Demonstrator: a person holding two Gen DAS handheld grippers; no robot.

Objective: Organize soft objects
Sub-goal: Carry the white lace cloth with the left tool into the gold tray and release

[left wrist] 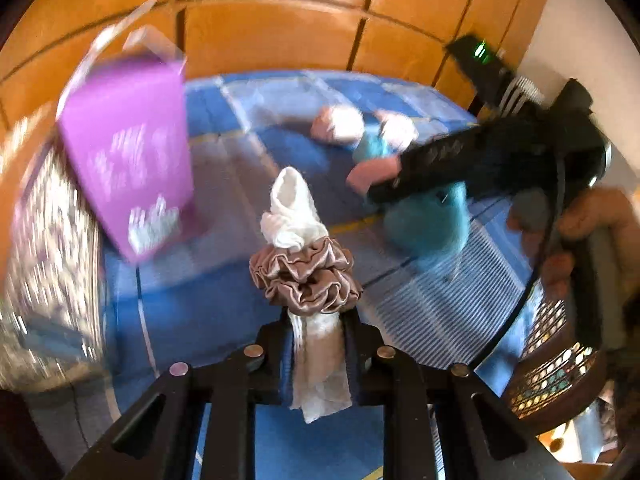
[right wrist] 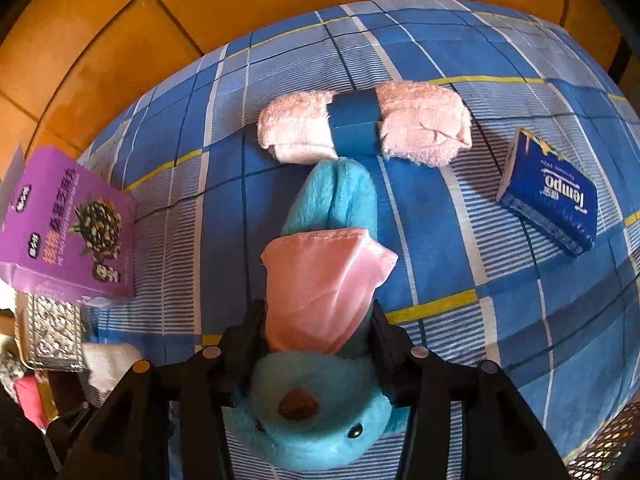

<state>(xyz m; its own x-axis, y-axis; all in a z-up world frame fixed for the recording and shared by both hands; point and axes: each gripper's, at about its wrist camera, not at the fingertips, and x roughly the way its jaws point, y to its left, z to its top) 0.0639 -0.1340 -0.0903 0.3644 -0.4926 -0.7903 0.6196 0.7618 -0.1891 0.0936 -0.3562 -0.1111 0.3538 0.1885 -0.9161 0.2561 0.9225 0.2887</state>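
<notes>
My left gripper (left wrist: 318, 332) is shut on a white cloth roll (left wrist: 294, 208) ringed by a brown satin scrunchie (left wrist: 306, 276), held above the blue plaid bed cover (left wrist: 168, 304). My right gripper (right wrist: 318, 320) is shut on a blue plush toy (right wrist: 316, 412) with a pink cloth part (right wrist: 324, 280); that gripper and the toy (left wrist: 432, 216) also show in the left wrist view. A pink towel roll (right wrist: 420, 120) with a blue band lies just beyond the plush.
A purple box (right wrist: 68, 228) stands at the left on the cover; it also shows in the left wrist view (left wrist: 128, 152). A blue tissue pack (right wrist: 548, 196) lies at the right. A silver patterned box (right wrist: 52, 336) sits lower left. An orange padded headboard (right wrist: 100, 40) is behind.
</notes>
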